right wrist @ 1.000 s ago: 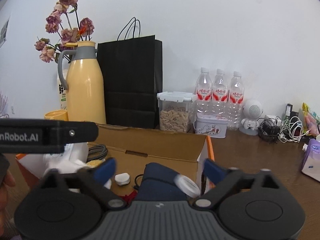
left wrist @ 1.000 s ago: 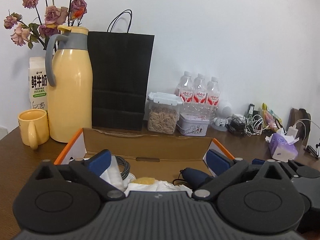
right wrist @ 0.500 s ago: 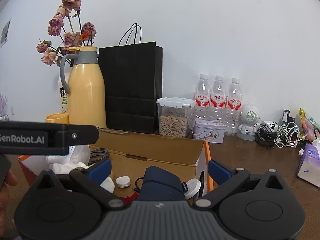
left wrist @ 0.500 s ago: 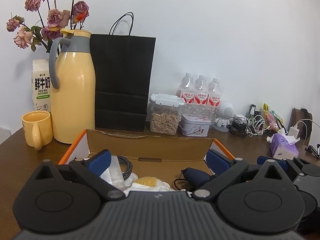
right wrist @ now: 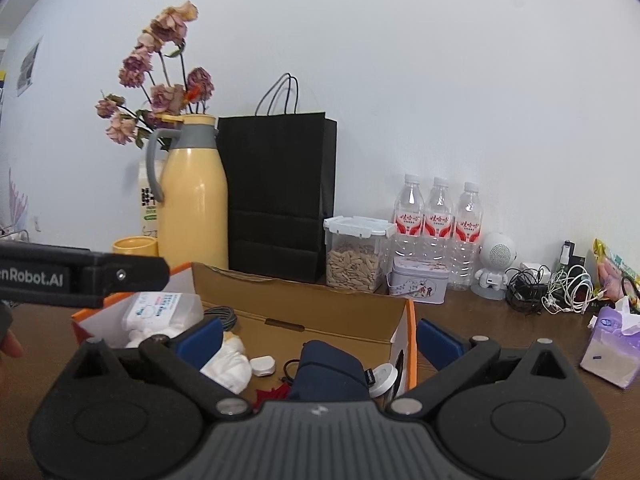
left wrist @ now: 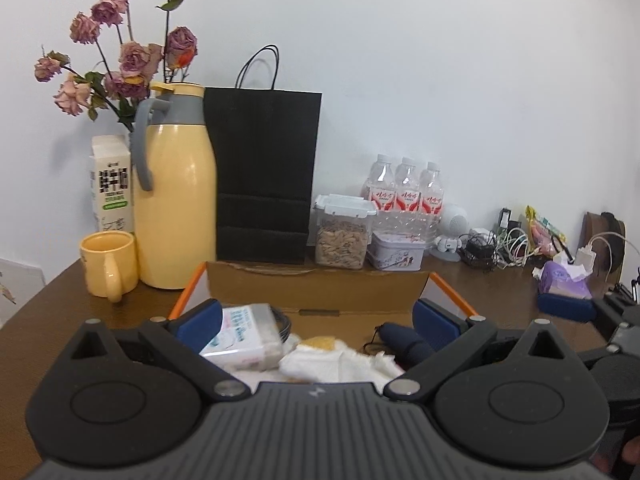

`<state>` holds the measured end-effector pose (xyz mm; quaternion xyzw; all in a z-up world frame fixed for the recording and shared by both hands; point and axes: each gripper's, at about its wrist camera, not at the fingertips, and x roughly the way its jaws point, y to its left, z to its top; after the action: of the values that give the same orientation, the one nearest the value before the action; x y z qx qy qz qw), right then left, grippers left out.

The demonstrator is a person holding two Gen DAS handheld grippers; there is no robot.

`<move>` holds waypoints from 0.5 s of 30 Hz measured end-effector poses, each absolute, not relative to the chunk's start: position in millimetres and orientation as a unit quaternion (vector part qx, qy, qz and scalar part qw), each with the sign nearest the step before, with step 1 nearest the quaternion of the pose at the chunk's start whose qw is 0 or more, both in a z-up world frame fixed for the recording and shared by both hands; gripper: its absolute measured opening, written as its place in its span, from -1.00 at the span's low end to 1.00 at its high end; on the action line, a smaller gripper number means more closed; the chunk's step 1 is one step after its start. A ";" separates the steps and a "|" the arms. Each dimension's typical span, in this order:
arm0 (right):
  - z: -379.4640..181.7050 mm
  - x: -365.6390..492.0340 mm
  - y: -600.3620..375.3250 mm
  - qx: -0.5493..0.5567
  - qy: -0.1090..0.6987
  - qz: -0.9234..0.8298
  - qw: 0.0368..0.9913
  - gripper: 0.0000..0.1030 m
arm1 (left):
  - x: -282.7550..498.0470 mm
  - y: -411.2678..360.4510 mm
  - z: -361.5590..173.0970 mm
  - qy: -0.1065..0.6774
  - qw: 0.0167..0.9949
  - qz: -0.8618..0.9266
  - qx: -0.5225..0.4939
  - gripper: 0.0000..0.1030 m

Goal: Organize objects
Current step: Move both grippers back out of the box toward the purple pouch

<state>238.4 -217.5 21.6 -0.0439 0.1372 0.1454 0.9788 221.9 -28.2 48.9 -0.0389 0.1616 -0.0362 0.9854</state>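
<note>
Both tongs released, left point(left wrist: 316, 322) and right point(right wrist: 318, 338), poised empty above the cluttered box point(right wrist: 304, 310) on the bench point(right wrist: 500, 320).

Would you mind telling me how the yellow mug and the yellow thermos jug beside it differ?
The yellow mug is short and open-topped; the yellow thermos jug is much taller and capped by a grey collar and yellow lid. The mug's handle is yellow, the jug's grey. Both stand upright on the wooden table and share the same pale yellow.

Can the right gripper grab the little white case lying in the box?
Probably yes. The right hand-held gripper is open above the box, and the white case lies uncovered just below, between the white cloth and navy pouch.
</note>
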 end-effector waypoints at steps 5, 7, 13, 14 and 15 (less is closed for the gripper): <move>22.9 213.4 -221.2 -0.047 0.144 0.152 0.977 1.00 | 201.9 -13.8 46.1 0.177 0.983 -0.023 -0.033 1.00; 21.2 204.0 -223.0 -0.047 0.149 0.153 0.976 1.00 | 193.6 -7.7 44.4 0.182 0.983 -0.017 -0.031 1.00; 14.1 180.6 -227.5 -0.048 0.170 0.154 0.972 1.00 | 169.9 8.4 36.1 0.205 0.978 0.000 -0.026 1.00; 12.3 176.7 -228.5 -0.047 0.174 0.154 0.971 1.00 | 166.2 10.8 34.8 0.208 0.978 0.004 -0.026 1.00; 10.6 172.8 -229.3 -0.046 0.178 0.155 0.971 1.00 | 162.2 13.8 33.6 0.211 0.977 0.007 -0.026 1.00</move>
<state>172.8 -229.3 10.6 -0.0464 0.1777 0.1552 0.9706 162.2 13.8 33.6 -0.0263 0.2115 0.0069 0.9770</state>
